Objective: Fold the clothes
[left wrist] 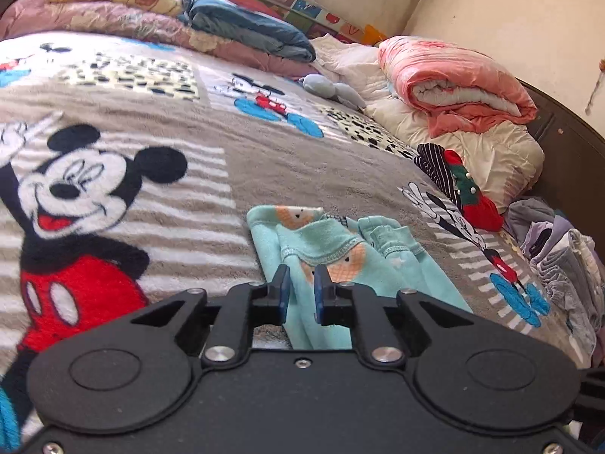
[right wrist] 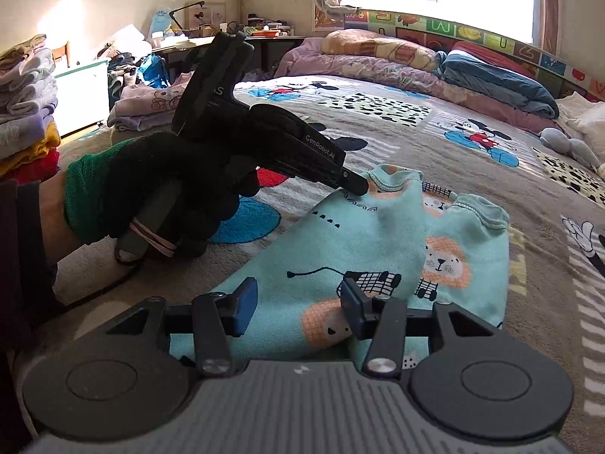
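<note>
Spreading across most of both views, the bed's Mickey Mouse blanket carries everything else. At the upper left of the left wrist view lie a pink quilt and a folded blue duvet; at the upper right sits a rolled coral quilt on a cream one. At the left edge of the right wrist view stands a stack of folded clothes; no basket or box holding garments can be made out. The teal lion-print garment lies crumpled in the lower middle of the blanket, its neckline raised. A red and striped garment lies at the right of the left wrist view. The gloved left hand holds the left tongs, whose tip meets the garment's collar edge; in their own view the left tongs stand narrowly apart with teal cloth between them, and I cannot tell whether they pinch it. The right tongs gape wide over the garment's lower part, holding nothing.
</note>
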Action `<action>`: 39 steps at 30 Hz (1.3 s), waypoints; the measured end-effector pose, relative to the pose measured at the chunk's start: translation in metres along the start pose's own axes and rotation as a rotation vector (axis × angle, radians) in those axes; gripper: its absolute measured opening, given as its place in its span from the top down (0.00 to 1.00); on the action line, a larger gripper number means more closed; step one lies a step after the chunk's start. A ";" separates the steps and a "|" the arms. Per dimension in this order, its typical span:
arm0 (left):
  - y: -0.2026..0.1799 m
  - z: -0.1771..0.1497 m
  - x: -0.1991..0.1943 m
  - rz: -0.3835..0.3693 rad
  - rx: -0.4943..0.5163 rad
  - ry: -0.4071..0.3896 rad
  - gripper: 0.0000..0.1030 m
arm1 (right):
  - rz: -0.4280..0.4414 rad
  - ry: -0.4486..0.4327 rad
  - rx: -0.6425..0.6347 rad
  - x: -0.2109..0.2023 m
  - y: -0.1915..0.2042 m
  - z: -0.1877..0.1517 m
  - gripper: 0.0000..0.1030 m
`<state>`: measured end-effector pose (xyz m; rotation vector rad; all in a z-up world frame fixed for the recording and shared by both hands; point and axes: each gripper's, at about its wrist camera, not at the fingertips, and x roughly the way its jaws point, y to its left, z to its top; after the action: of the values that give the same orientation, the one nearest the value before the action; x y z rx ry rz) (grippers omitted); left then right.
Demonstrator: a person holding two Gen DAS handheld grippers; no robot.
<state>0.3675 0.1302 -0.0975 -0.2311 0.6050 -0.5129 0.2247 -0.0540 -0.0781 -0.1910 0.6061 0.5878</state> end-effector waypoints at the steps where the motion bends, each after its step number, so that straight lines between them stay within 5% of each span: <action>1: -0.005 0.003 -0.007 -0.011 0.031 -0.022 0.91 | -0.007 0.001 -0.004 -0.004 0.001 0.003 0.52; 4: -0.019 0.003 -0.008 -0.139 0.068 -0.014 0.89 | -0.032 -0.012 -0.019 -0.006 -0.007 0.012 0.51; 9: -0.022 -0.023 0.043 0.000 0.127 0.141 0.87 | -0.023 0.034 0.036 0.020 -0.032 0.008 0.50; 16: -0.031 -0.021 0.018 0.003 0.192 0.077 0.86 | 0.000 0.069 0.106 0.036 -0.041 -0.002 0.50; 21: -0.056 -0.023 -0.044 -0.044 0.250 0.014 0.86 | -0.030 -0.005 0.076 -0.007 -0.032 0.010 0.50; 27: -0.090 -0.070 -0.092 -0.108 0.326 0.113 0.86 | -0.049 -0.060 0.141 -0.060 -0.049 -0.015 0.50; 31: -0.098 -0.113 -0.074 -0.030 0.394 0.198 0.86 | -0.044 -0.108 0.184 -0.088 -0.057 -0.050 0.51; 36: -0.097 -0.115 -0.110 -0.022 0.316 0.038 0.86 | -0.046 -0.105 0.195 -0.100 -0.054 -0.089 0.57; 39: -0.113 -0.129 -0.145 0.014 0.354 -0.056 0.73 | -0.083 -0.134 0.107 -0.119 -0.041 -0.112 0.57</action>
<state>0.1440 0.1020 -0.0911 0.0940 0.4515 -0.5886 0.1149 -0.1801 -0.0992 -0.0751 0.4960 0.4821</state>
